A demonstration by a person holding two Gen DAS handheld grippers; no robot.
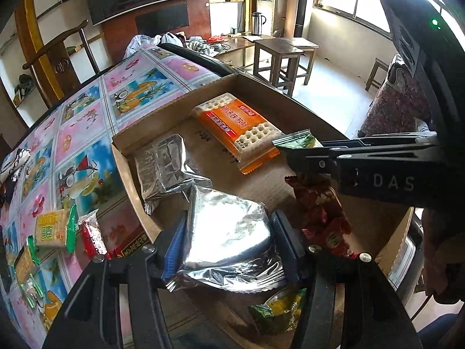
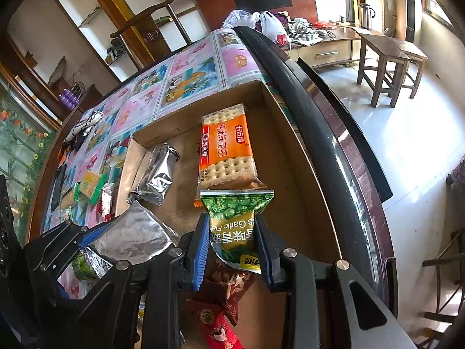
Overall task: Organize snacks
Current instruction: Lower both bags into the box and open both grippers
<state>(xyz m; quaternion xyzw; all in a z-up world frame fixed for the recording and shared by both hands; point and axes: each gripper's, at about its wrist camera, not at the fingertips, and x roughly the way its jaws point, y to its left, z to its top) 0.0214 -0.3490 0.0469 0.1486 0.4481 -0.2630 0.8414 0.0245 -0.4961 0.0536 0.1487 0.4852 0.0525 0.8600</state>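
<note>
A shallow cardboard box (image 1: 162,113) lies on the flowered tablecloth. In it are an orange cracker pack (image 1: 235,125), a small silver foil pack (image 1: 162,165) and a red packet (image 1: 322,212). My left gripper (image 1: 229,226) is shut on a larger silver foil packet (image 1: 229,241), held just over the box's near part, above a green packet (image 1: 276,311). My right gripper (image 2: 232,221) is shut on a green pea packet (image 2: 235,212), hanging over the box floor at the near end of the orange cracker pack (image 2: 223,148) and above the red packet (image 2: 221,305).
Loose snacks lie on the cloth left of the box: yellow-green cracker packs (image 1: 53,226) and a red-white packet (image 1: 91,235). The table's dark rim (image 2: 305,101) runs close along the box's right wall. Wooden stools (image 1: 279,55) stand on the floor beyond.
</note>
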